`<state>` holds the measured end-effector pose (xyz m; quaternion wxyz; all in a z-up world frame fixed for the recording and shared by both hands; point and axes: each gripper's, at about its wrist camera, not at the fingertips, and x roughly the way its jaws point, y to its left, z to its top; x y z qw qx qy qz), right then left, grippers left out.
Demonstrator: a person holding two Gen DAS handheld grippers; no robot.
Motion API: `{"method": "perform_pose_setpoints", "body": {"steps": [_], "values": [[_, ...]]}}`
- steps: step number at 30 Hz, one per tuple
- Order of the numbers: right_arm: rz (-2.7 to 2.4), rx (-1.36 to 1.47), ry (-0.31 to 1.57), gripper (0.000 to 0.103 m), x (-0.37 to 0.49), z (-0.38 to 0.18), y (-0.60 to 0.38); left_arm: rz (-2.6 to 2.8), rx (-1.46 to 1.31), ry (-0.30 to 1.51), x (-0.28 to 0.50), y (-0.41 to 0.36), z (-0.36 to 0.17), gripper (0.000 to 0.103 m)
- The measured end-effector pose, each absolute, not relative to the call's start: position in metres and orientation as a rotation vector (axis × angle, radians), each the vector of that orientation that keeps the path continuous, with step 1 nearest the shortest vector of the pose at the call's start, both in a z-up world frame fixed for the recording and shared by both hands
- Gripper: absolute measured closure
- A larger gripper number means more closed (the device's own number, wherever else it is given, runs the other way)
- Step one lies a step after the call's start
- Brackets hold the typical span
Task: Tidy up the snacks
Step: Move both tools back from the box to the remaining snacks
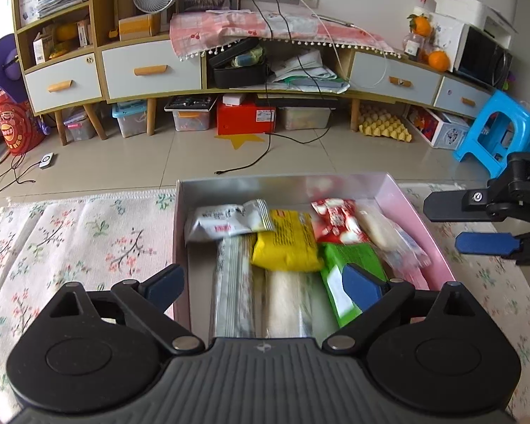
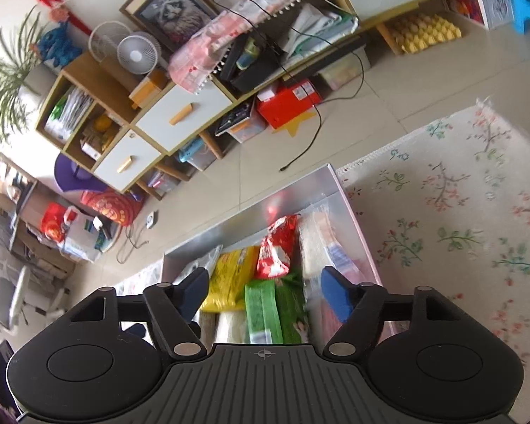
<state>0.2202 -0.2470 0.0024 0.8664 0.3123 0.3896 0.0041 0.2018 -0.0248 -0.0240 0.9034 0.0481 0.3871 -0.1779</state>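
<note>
A pink box with a silver inside sits on the floral rug and holds several snack packs: a white pack, a yellow pack, a red pack, a green pack and clear-wrapped packs. My left gripper is open and empty just above the box's near end. My right gripper is open and empty over the same box, above the green pack and yellow pack. It also shows in the left wrist view, to the right of the box.
The floral rug spreads on both sides of the box. Beyond it lie tiled floor, a black cable, a long low cabinet with storage bins under it, and a blue stool at the right.
</note>
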Motion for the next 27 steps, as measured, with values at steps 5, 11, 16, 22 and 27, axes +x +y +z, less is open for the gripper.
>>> {"method": "perform_pose_setpoints", "body": {"steps": [5, 11, 16, 22, 27], "values": [[0.023, 0.603, 0.816, 0.023, 0.194, 0.012, -0.241, -0.358, 0.135, 0.805, 0.177, -0.027, -0.021, 0.005], [0.02, 0.528, 0.813, 0.013, 0.162, 0.018, -0.239, -0.359, 0.158, 0.828, 0.15, -0.027, -0.02, 0.005], [0.021, 0.454, 0.815, 0.013, 0.14, 0.02, -0.235, -0.35, 0.169, 0.852, 0.133, -0.026, -0.023, 0.003], [-0.008, 0.355, 0.843, 0.013, 0.118, 0.013, -0.229, -0.354, 0.164, 0.881, 0.112, -0.025, -0.03, 0.002], [0.003, 0.321, 0.858, 0.013, 0.103, -0.003, -0.23, -0.356, 0.133, 0.889, 0.096, -0.021, -0.04, 0.001]]}}
